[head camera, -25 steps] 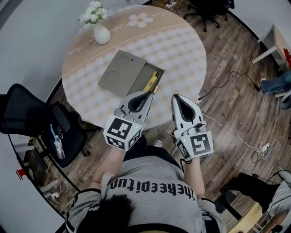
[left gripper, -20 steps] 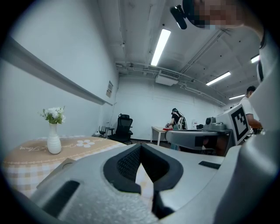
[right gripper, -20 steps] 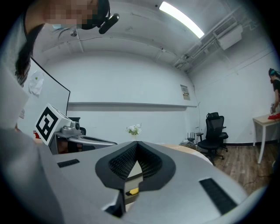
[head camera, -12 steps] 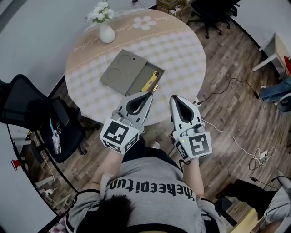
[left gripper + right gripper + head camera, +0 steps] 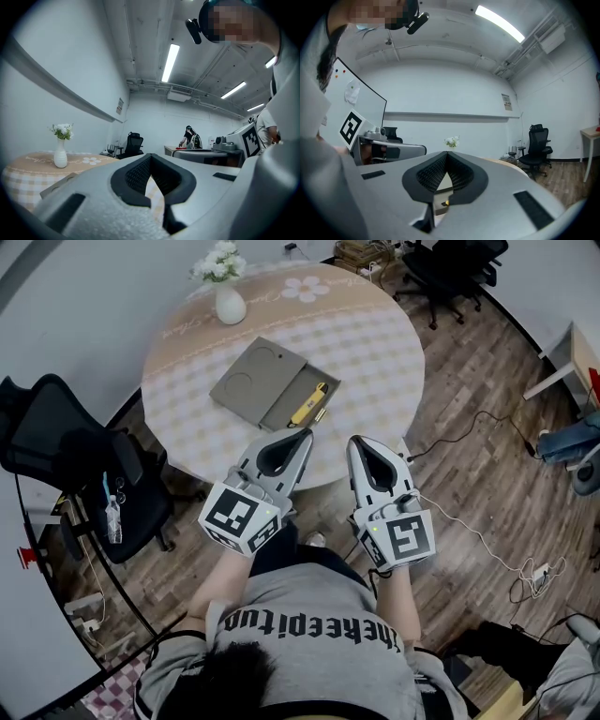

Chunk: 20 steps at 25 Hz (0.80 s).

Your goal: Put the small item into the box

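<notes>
On the round checked table an open grey box point(image 5: 251, 378) lies flat, and a small yellow item point(image 5: 307, 405) rests in its right compartment. My left gripper point(image 5: 307, 433) is shut and empty, its tip just short of the box's near corner. To the right, my right gripper point(image 5: 355, 440) is also shut and empty, over the table's front edge. In the left gripper view the left gripper point(image 5: 150, 155) shows its pads meeting at the tip. The right gripper point(image 5: 447, 153) looks the same in the right gripper view, with the box edge point(image 5: 440, 193) glimpsed below it.
A white vase of flowers point(image 5: 229, 304) stands at the table's far left. A black office chair point(image 5: 66, 460) stands left of the table and another point(image 5: 450, 268) at the far right. Cables point(image 5: 469, 512) trail across the wooden floor on the right.
My left gripper has drawn back from the yellow item, which stays in the box. Both grippers sit slightly nearer the person, and the table has shifted away in the view.
</notes>
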Each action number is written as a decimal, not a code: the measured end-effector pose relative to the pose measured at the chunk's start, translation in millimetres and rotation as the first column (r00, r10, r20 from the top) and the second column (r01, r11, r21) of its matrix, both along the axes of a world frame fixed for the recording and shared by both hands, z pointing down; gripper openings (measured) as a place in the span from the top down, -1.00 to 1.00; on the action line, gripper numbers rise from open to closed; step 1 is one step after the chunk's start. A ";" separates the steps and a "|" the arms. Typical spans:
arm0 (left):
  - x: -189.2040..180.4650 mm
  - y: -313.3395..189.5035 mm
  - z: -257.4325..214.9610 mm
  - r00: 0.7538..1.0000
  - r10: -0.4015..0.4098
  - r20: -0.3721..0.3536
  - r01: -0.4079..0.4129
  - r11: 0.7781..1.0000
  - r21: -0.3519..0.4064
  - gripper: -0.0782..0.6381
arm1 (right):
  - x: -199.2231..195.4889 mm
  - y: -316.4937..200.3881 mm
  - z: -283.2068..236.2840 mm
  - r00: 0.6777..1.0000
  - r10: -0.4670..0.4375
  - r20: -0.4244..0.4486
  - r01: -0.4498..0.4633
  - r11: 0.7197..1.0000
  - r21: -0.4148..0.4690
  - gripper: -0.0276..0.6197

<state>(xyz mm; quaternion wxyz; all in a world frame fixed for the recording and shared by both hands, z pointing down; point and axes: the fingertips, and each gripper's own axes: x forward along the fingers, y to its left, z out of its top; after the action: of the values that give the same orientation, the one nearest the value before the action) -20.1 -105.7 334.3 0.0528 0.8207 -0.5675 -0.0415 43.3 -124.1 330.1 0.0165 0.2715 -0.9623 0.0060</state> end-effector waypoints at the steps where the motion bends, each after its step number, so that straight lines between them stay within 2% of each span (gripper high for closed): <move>1: 0.5 1.5 -1.5 1.000 -0.003 -0.002 0.003 1.000 0.005 0.74 | 1.2 0.9 -0.8 1.000 -0.002 0.001 0.002 1.000 0.002 0.90; 10: -4.6 9.2 -15.3 1.000 -0.010 0.003 0.010 0.999 0.046 0.74 | -0.6 6.6 -8.3 1.000 -0.011 0.013 0.011 1.000 0.018 0.90; 20: -30.1 38.0 -27.5 1.000 0.012 -0.014 -0.011 0.996 0.092 0.74 | -15.0 26.7 -14.3 0.999 0.039 0.022 -0.039 0.999 0.024 0.90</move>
<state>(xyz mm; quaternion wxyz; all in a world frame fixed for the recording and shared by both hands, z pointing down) -50.2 -67.7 306.8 0.0193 0.8252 -0.5598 -0.0730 28.3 -97.5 315.8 0.0026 0.2903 -0.9569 -0.0023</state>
